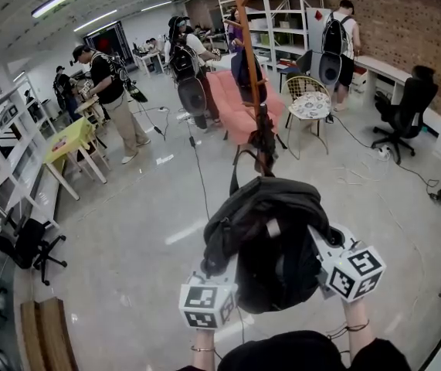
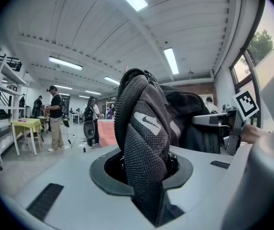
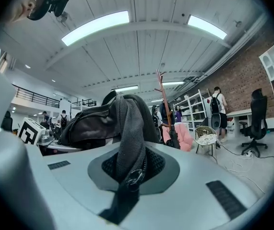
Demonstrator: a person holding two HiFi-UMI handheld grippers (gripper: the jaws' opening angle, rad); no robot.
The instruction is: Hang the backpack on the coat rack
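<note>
Backpack (image 1: 270, 246), black, hangs in the air above the grey floor (image 1: 127, 230), carried between the left gripper (image 1: 208, 296) and the right gripper (image 1: 345, 267), one at each side of it, just short of the coat rack (image 1: 251, 68). The rack is a wooden pole with dark things hanging on its lower part; behind it stand a pink sofa (image 1: 232, 107) and a wire chair (image 1: 310, 103), and several people stand farther off. In the left gripper view, a dark mesh strap (image 2: 144, 143) with a white logo rises out of the slot, and the jaws are pressed onto it from both sides. The bulk of the bag sits just behind the strap, with the right gripper's marker cube at the right edge; a yellow table (image 2: 26, 124) and a person (image 2: 55, 116) are well apart at the left. In the right gripper view, a grey strap (image 3: 127, 133) with a metal ring (image 3: 136, 177) runs down into the slot, pinched between the jaws. The bag's body lies to the left of that strap, and the rack stands beyond it, upright, not touching the bag.
</note>
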